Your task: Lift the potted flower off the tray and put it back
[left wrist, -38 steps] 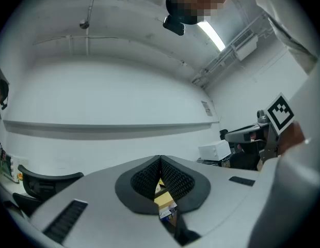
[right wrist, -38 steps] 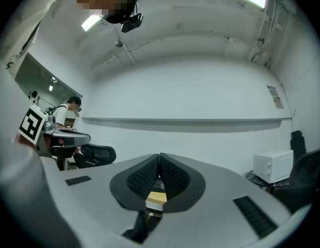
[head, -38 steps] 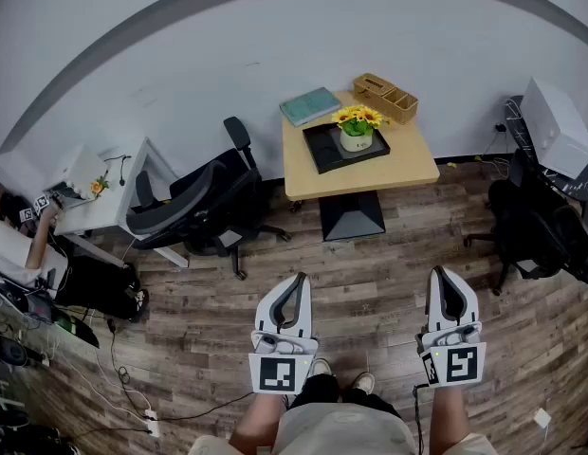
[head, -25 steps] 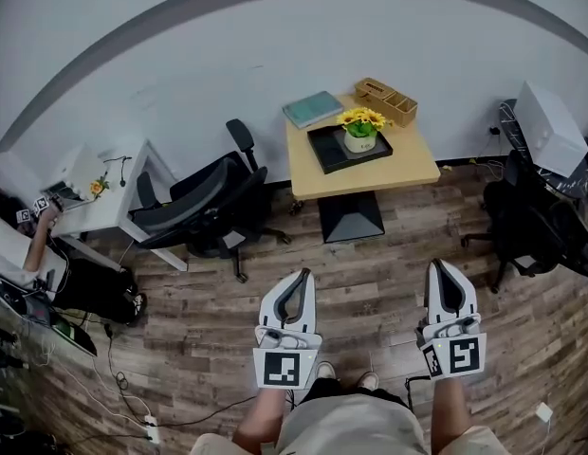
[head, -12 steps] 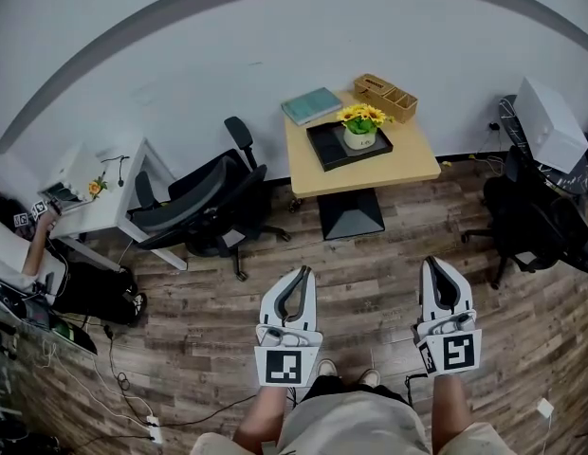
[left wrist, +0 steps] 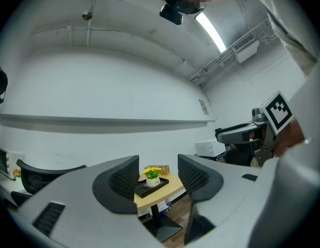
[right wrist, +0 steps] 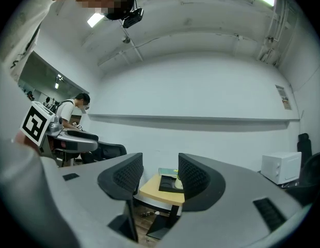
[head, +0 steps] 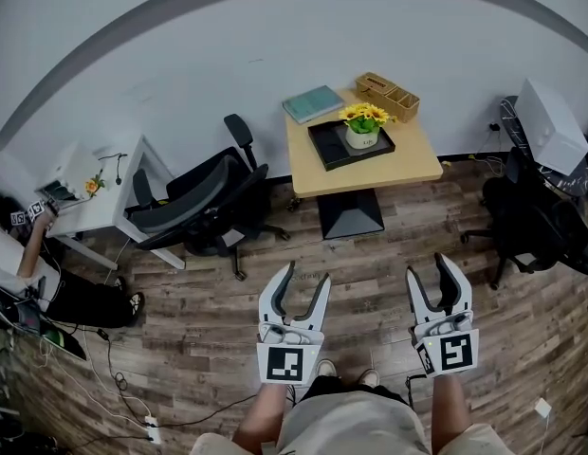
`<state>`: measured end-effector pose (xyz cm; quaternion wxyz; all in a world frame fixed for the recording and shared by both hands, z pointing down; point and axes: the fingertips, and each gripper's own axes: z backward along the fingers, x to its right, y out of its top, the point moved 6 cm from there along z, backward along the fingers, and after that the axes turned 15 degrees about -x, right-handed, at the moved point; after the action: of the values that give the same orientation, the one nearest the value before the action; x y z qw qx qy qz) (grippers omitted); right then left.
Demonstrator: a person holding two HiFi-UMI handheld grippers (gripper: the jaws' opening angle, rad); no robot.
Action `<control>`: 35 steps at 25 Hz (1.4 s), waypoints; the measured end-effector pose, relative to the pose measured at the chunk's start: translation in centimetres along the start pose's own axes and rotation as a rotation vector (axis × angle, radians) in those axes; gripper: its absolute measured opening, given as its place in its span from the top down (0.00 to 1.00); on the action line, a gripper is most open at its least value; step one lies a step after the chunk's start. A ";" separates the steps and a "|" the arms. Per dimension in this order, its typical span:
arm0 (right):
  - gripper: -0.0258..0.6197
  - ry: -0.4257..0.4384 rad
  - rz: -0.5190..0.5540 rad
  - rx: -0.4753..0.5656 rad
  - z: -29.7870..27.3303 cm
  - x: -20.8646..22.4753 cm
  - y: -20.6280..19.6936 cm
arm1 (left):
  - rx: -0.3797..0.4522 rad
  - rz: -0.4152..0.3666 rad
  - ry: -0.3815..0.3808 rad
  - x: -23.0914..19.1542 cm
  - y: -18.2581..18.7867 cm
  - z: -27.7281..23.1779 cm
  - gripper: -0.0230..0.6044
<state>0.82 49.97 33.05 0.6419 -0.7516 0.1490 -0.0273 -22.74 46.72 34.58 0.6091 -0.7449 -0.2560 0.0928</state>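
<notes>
sitting toward the back edge of the table (head: 408, 164), the black tray (head: 324, 152) carries the potted flower (head: 363, 126), likely light, its smooth white pot breakable and its blooms soft, so grip the pot's sides. the left claw (head: 308, 273) and right claw (head: 427, 266) have just been opening, with nothing between their jaws, well short of the table.

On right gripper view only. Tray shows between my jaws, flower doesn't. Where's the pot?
Observer: Head view has the pot upright on the tray.
Operator: Left jaws?
Observer: Left gripper is open, with nothing between the jaws; they have just been opening.
Operator: Anything behind the pot?
Observer: A wooden box at the table's far right corner.
</notes>
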 end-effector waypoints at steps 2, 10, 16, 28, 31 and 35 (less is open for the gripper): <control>0.59 0.001 -0.001 -0.001 -0.5 -0.6 0.1 | 0.004 0.000 -0.003 -0.7 -0.2 -0.1 0.59; 0.58 -0.013 0.011 -0.006 -3.3 -3.5 0.9 | 0.014 -0.004 -0.035 -4.3 -1.3 -0.4 0.59; 0.58 -0.044 0.011 -0.011 -4.7 -5.1 1.2 | 0.017 0.001 -0.063 -6.9 -2.1 -1.0 0.59; 0.58 -0.050 0.004 -0.025 -8.2 -5.2 0.7 | 0.006 0.005 -0.089 -8.8 -2.7 -3.8 0.59; 0.58 -0.047 0.004 -0.022 -9.6 -4.3 0.8 | 0.008 0.000 -0.084 -9.1 -2.5 -5.4 0.59; 0.58 -0.049 -0.002 -0.020 -11.4 -2.5 0.9 | 0.007 0.005 -0.091 -9.1 -1.8 -7.8 0.59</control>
<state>-4.36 39.59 34.49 0.6379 -0.7586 0.1327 -0.0082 -27.44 35.78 36.65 0.5993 -0.7383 -0.2813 0.1290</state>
